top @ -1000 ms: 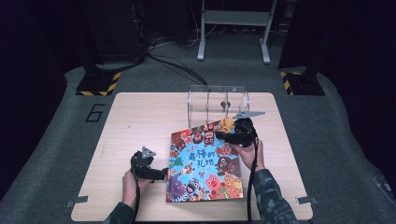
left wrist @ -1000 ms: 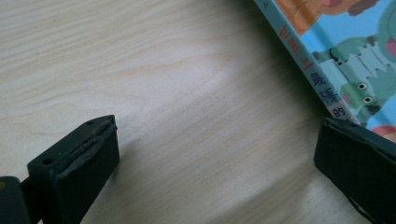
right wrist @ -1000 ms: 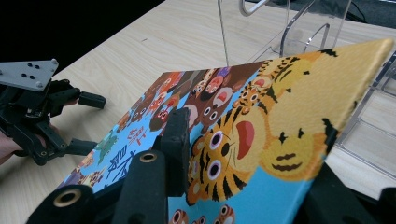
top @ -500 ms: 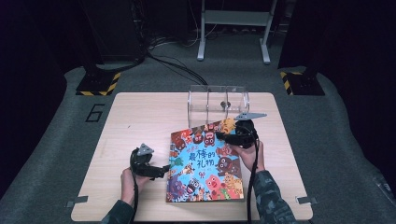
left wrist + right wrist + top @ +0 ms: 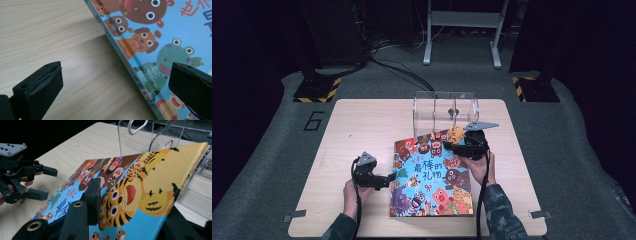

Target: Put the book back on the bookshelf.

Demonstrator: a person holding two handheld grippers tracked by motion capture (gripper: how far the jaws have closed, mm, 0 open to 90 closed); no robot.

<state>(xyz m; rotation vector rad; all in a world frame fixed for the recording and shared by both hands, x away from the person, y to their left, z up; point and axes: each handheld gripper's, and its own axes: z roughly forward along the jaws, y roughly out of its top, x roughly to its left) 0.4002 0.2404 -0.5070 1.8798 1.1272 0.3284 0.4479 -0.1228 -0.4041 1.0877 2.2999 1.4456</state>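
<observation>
The table [image 5: 362,125] bore a picture book [image 5: 432,175], its far corner lifted before a clear rack [image 5: 446,107]. The right gripper [image 5: 452,148] clamped that corner. The left gripper [image 5: 388,179] gaped wide beside the book's spine.

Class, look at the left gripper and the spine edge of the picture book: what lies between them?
Only bare wooden table. In the left gripper view, the open left gripper faces the picture book, one of its jaws already over the cover.
</observation>
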